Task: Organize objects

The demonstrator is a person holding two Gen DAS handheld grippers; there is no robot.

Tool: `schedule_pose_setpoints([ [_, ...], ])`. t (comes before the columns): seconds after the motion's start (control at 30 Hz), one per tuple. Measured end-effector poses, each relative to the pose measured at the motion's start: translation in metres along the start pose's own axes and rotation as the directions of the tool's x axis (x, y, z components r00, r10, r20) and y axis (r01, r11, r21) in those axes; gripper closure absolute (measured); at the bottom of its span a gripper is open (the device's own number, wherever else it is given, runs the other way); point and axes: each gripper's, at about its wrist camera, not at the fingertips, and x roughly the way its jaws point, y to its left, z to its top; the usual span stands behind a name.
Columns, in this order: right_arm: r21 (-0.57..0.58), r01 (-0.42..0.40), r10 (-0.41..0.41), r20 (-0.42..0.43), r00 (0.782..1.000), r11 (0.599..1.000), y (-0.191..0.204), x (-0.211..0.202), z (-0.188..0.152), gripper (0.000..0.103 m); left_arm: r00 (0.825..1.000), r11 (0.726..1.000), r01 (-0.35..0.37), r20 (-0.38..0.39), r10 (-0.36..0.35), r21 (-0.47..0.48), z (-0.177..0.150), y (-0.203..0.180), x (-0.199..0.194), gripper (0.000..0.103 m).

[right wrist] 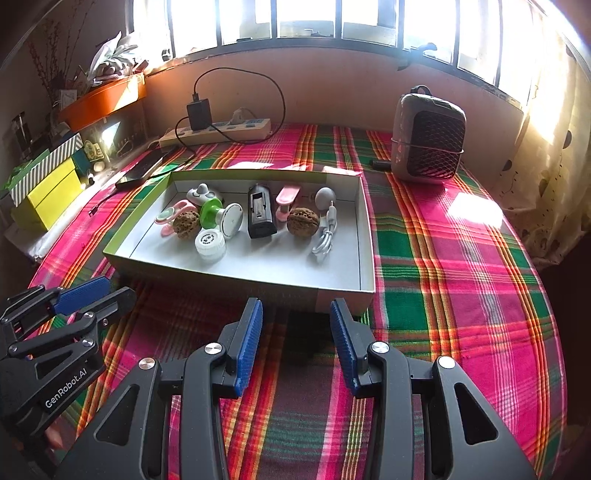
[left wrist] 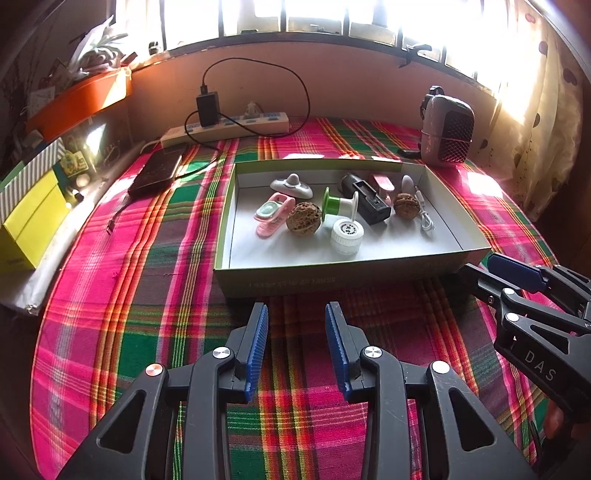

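A lived-in home room: a plaid cloth (right wrist: 461, 266) covers the surface, a power strip (right wrist: 218, 131) lies far left under the barred window (right wrist: 303, 18), curtain (right wrist: 554, 147) right.

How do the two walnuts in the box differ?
The left walnut sits mid-box beside the pink clip and green-and-white spool; the right walnut sits nearer the right wall, beside the white cable. The left one looks larger in the left wrist view. Both are brown, wrinkled and ungripped.
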Motion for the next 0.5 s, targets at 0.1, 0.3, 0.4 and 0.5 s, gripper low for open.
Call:
schedule_pose_setpoints([
  [0.1, 0.008, 0.006, -0.006, -0.021, 1.000, 1.000, -0.001, 0.004, -0.008, 0.059, 1.000, 1.000, -0.008, -0.017, 0.008, -0.001, -0.007, 0.001, 0.002, 0.073],
  [0.3, 0.007, 0.015, -0.015, -0.062, 0.998, 1.000, -0.002, 0.011, -0.022, 0.053, 0.999, 1.000, -0.019, -0.044, 0.018, -0.007, -0.018, 0.002, 0.006, 0.073],
  [0.4, 0.010, 0.023, -0.022, -0.074, 0.997, 1.000, -0.002, 0.014, -0.026, 0.053, 0.998, 1.000, -0.017, -0.053, 0.017, -0.012, -0.023, 0.002, 0.007, 0.073],
  [0.5, 0.008, 0.025, -0.024, -0.080, 0.996, 1.000, -0.001, 0.015, -0.029, 0.053, 0.998, 1.000, -0.024, -0.050, 0.023, -0.015, -0.025, 0.002, 0.007, 0.073],
])
